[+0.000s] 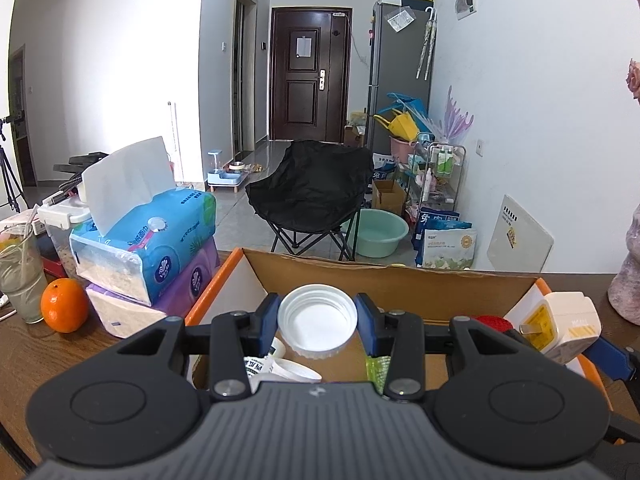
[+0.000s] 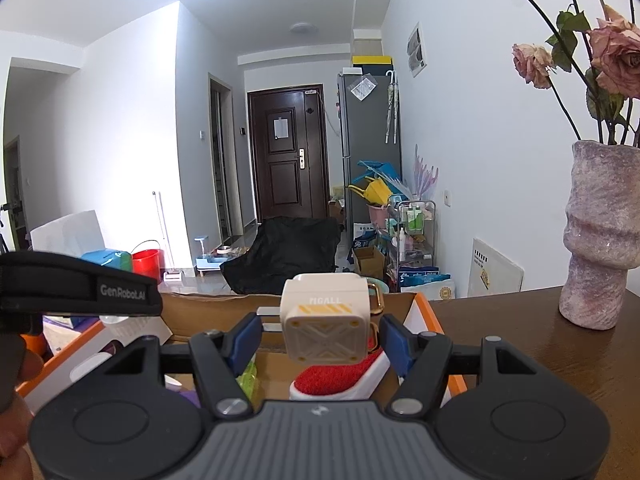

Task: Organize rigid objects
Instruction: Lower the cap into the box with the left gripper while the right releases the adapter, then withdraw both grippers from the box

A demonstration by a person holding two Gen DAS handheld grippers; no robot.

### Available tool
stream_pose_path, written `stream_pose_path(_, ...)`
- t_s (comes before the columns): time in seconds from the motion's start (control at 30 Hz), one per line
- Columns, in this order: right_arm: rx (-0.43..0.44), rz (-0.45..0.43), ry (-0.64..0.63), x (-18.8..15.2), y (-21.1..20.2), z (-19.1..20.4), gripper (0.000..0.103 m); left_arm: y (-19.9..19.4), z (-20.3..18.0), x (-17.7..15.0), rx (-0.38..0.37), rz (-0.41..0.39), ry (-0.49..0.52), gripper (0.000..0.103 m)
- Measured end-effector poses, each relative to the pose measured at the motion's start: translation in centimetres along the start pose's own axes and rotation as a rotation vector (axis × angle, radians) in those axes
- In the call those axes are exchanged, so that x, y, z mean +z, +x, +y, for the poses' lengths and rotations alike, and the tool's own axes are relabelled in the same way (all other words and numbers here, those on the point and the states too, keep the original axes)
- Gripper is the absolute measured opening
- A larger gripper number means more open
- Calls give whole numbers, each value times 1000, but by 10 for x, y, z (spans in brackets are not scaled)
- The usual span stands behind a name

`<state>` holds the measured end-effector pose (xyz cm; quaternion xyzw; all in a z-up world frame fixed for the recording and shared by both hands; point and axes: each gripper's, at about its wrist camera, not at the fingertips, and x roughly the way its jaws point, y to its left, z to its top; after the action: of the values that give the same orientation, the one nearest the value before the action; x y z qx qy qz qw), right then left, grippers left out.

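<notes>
White cap point(image 1: 317, 317) is hanging over the cardboard box point(image 1: 400, 280), w/ left gripper point(image 1: 317, 320) pinching it. Cream plug adapter point(image 2: 326, 322) is hovering over same box, right gripper point(image 2: 320, 340) clamping it. Several items already lying inside; both drops pending.

left tool point(image 1: 317, 320) gripping, right tool point(image 2: 317, 334) seemingly gripping

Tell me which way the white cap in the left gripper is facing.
Hollow side toward the camera. The white cap shows its inner threads and flat inside; the left gripper has its fingers pressed on the rim, above the cardboard box.
</notes>
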<state>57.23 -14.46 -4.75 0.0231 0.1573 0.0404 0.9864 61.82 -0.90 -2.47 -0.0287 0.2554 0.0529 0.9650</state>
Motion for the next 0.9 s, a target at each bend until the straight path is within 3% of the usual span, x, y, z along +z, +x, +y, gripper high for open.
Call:
stream_pose_path(0.33,0,25,-13,2,10,-2,65,9,1,-1,21,22,10,43)
stream_pose_path(0.4,0,37,1,3,12,-5,65,10,4,-1,30,29,1,61)
stream_pose_path(0.5,-19,30,8,7,12,-9,86,9,8,0,61,16,-7,82)
stream_pose_path(0.53,-28,25,10,7,11,-10,93,8,9,0,66,11,-6,84)
stream_pose_path(0.6,-40,21,11,8,11,-12,96,7,11,1,74,2,-8,99)
stream_pose_path(0.67,-38,29,15,8,11,-14,103,6,14,1,88,-13,-17,103)
stream_pose_path(0.9,-35,30,19,11,11,-16,103,4,17,2,100,-15,-21,103)
